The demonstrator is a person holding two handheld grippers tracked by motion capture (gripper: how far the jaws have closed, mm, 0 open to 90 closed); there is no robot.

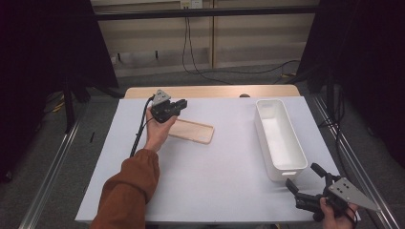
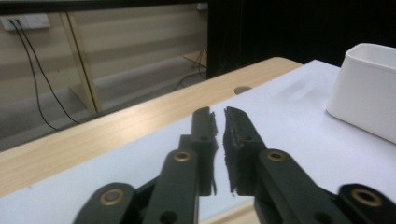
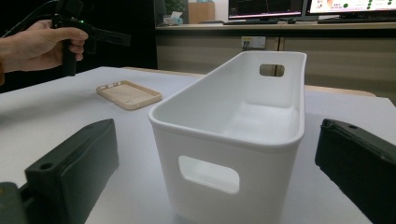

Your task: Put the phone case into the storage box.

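Jaws of your left gripper stand together on nothing, raised just above the tan phone case, which lies flat on the table under and a little ahead of them. Your right gripper has its jaws wide apart, its tips just short of the near end of the white bin.

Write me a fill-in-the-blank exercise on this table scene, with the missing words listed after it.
1. The left gripper is held above the table with its jaws ____.
2. The right gripper has its jaws open, facing the short end of the white ____.
3. The tan phone case lies flat on the table, outside the bin, which is ____.

Missing words: shut; bin; empty
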